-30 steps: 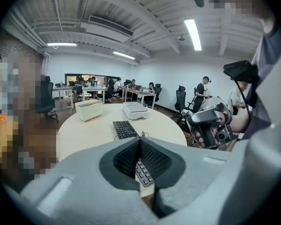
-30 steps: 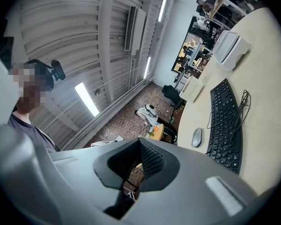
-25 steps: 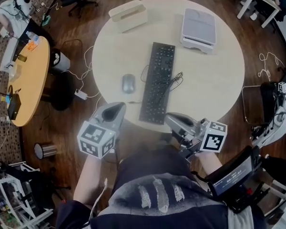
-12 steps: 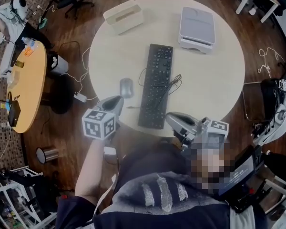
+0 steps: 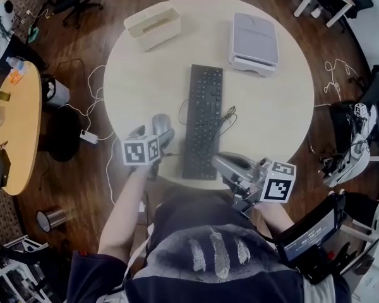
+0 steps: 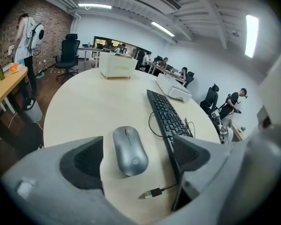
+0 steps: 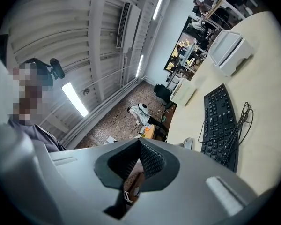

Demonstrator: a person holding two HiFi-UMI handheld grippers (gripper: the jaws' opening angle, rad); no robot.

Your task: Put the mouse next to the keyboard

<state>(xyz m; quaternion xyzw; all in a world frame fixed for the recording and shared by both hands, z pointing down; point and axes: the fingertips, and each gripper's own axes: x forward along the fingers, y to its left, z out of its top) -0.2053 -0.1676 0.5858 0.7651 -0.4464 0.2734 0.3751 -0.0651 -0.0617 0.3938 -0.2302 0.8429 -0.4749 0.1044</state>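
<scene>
On the round pale table (image 5: 271,112), toward its near-left part, the grey mouse (image 6: 129,150) lies flat on the top. It sits to the left of the black keyboard (image 5: 202,120), level with the keyboard's nearer half, and a strip of bare table separates the two.

The left gripper (image 5: 153,136) tilts down over the mouse, its marker cube (image 5: 141,150) facing up. Its jaws have just been opening and now stand wide, one on each side of the mouse. From the left gripper view, tabletop shows between the mouse and each dark pad (image 6: 86,159), so nothing is gripped. A small USB plug (image 6: 151,193) lies on the table just on the near side of the mouse, with a thin cable trailing toward the keyboard. A loose tangle of cord (image 5: 229,115) rests against the keyboard's right edge.

The right gripper (image 5: 220,164) is held roughly level at the table's near edge, just to the right of the keyboard's near end. Its two ribbed pads are pressed together with nothing between them.

Across the table, a cream box (image 5: 152,26) stands at the far left, and a flat grey machine (image 5: 254,43) at the far right, both well apart from the mouse.
</scene>
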